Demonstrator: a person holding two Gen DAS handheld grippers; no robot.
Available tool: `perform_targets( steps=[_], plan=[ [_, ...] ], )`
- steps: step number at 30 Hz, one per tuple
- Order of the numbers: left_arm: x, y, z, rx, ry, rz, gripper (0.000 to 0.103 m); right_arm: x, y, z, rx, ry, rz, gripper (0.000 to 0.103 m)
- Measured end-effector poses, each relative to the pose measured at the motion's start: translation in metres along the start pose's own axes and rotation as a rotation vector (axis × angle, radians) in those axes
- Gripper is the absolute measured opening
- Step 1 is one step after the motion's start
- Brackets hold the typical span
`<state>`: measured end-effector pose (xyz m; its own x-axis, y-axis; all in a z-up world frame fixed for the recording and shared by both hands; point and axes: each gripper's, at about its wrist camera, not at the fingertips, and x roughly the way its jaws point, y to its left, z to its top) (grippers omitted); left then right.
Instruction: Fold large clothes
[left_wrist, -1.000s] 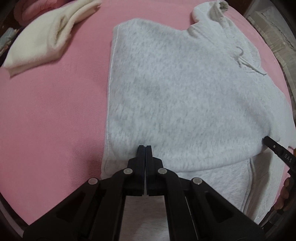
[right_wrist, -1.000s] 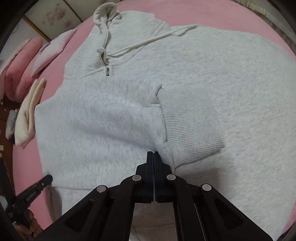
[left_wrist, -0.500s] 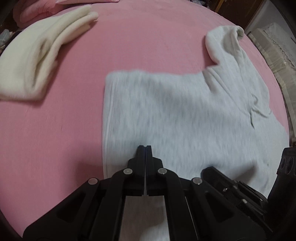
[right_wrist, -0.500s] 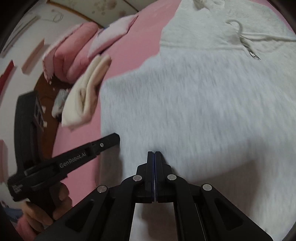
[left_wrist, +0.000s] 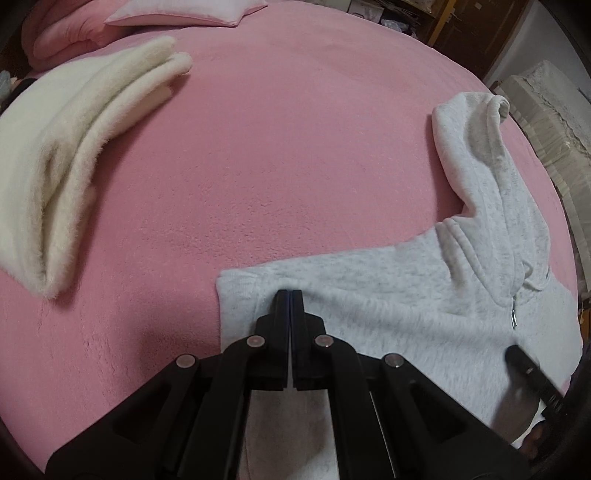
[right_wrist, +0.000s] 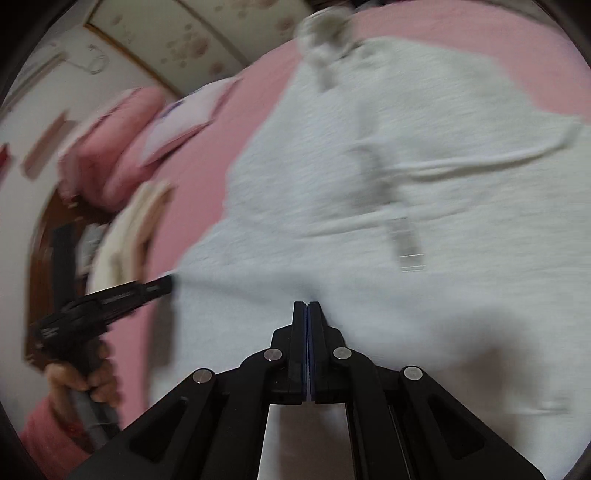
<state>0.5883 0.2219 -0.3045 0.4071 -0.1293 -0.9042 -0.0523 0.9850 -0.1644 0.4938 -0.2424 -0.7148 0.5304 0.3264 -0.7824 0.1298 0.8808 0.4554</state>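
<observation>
A light grey fleece hoodie (left_wrist: 406, 302) lies flat on the pink bed (left_wrist: 277, 129), its hood (left_wrist: 476, 147) at the far right. My left gripper (left_wrist: 290, 295) is shut, its tips pressing a small dimple into the cloth near the hoodie's far left corner. Nothing is pinched between its fingers. At the right edge of this view the right gripper (left_wrist: 511, 350) rests on the chest below the zip pull (left_wrist: 513, 317). The blurred right wrist view has my right gripper (right_wrist: 306, 304) shut on top of the hoodie (right_wrist: 406, 147), below the zip (right_wrist: 406, 243). The left gripper (right_wrist: 168, 285) touches the hoodie's left edge.
A folded cream fleece garment (left_wrist: 74, 155) lies on the bed to the left, also seen as a cream garment (right_wrist: 125, 229) in the right wrist view. Pink pillows (left_wrist: 177, 13) sit at the head. A hand (right_wrist: 85, 373) in a pink sleeve holds the left gripper. Furniture (left_wrist: 546, 122) stands beyond the bed.
Both shut grippers slid over the hoodie toward its hood end. The left one ran along the left edge to the shoulder corner. The folded cuff left the right wrist view.
</observation>
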Motion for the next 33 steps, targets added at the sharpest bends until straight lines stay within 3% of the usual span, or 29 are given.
perform_targets(
  steps=[2,4,7,10,11,13,15,17,20,23,28,29,32,33],
  plan=[
    [0.000,-0.001,-0.002,0.003,-0.005,0.003,0.000,-0.028,-0.039,-0.006,0.069,-0.022,-0.040,0.000],
    [0.000,-0.001,-0.002,-0.015,-0.006,0.002,0.000,-0.048,-0.069,-0.009,0.097,-0.054,-0.139,0.000],
    [-0.007,-0.002,-0.011,-0.038,-0.013,0.014,0.000,-0.068,-0.090,-0.014,0.119,-0.072,-0.173,0.000],
    [-0.022,-0.012,-0.018,0.000,-0.034,0.028,0.000,-0.072,-0.073,-0.019,0.081,-0.086,-0.242,0.000],
    [-0.027,-0.015,-0.019,0.006,-0.030,0.031,0.000,-0.056,-0.046,-0.022,0.090,-0.082,-0.238,0.000],
    [-0.040,-0.019,-0.023,0.004,-0.010,0.033,0.000,-0.070,-0.045,-0.027,0.114,-0.062,-0.182,0.000],
    [-0.057,-0.024,-0.035,-0.006,0.005,0.035,0.000,-0.074,-0.017,-0.037,0.119,-0.059,-0.150,0.000],
    [-0.074,-0.029,-0.050,-0.002,0.021,0.027,0.000,-0.089,-0.001,-0.051,0.110,-0.054,-0.150,0.000],
    [-0.097,-0.036,-0.079,0.024,0.063,0.010,0.000,-0.079,0.064,-0.073,0.088,-0.022,-0.190,0.000],
    [-0.117,-0.048,-0.118,0.094,0.142,0.011,0.000,-0.087,0.099,-0.103,0.061,0.019,-0.220,0.001],
    [-0.154,-0.062,-0.175,0.167,0.252,0.018,0.000,-0.106,0.113,-0.159,0.192,0.150,-0.179,0.002],
    [-0.159,-0.062,-0.184,0.167,0.259,0.013,0.000,-0.110,0.118,-0.169,0.211,0.171,-0.155,0.007],
    [-0.174,-0.064,-0.213,0.157,0.269,0.022,0.000,-0.122,0.130,-0.190,0.196,0.197,-0.108,0.038],
    [-0.178,-0.064,-0.224,0.121,0.274,0.035,0.000,-0.128,0.135,-0.197,0.186,0.195,-0.093,0.041]
  ],
)
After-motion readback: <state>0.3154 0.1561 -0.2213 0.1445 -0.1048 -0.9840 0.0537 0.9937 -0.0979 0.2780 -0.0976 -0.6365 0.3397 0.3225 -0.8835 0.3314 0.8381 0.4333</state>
